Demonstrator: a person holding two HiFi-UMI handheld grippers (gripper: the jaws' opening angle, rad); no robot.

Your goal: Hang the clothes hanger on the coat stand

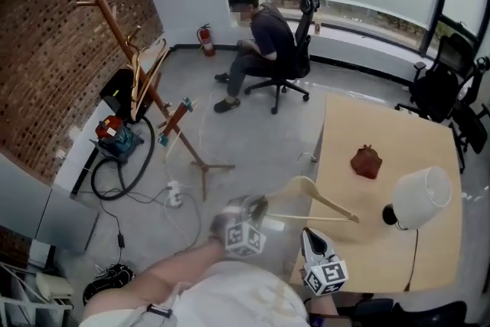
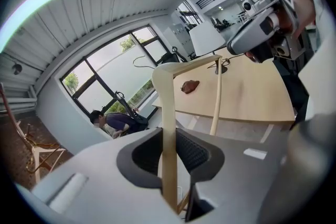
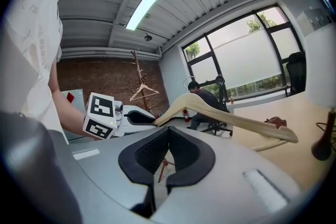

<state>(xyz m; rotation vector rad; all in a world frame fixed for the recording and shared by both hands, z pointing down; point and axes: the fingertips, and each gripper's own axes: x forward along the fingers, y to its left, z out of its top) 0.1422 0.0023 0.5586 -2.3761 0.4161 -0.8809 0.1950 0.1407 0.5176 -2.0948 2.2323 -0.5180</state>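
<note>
A pale wooden hanger (image 1: 314, 191) is held in the air over the table's left edge, its metal hook (image 1: 306, 158) pointing away from me. My left gripper (image 1: 259, 204) is shut on the hanger's left arm. In the left gripper view that arm (image 2: 168, 113) runs up between the pads (image 2: 195, 153). My right gripper (image 1: 309, 235) hangs just right of it, below the hanger and not touching it. Its jaws (image 3: 167, 144) are shut with nothing in them. The wooden coat stand (image 1: 122, 38) stands far left by the brick wall, with other hangers (image 1: 142, 76) on it.
A wooden table (image 1: 383, 241) at the right bears a white-shaded lamp (image 1: 421, 199) and a brown object (image 1: 366, 162). A person sits on an office chair (image 1: 287, 57) at the back. Cables and a red tool (image 1: 115, 135) lie on the floor by the stand's feet.
</note>
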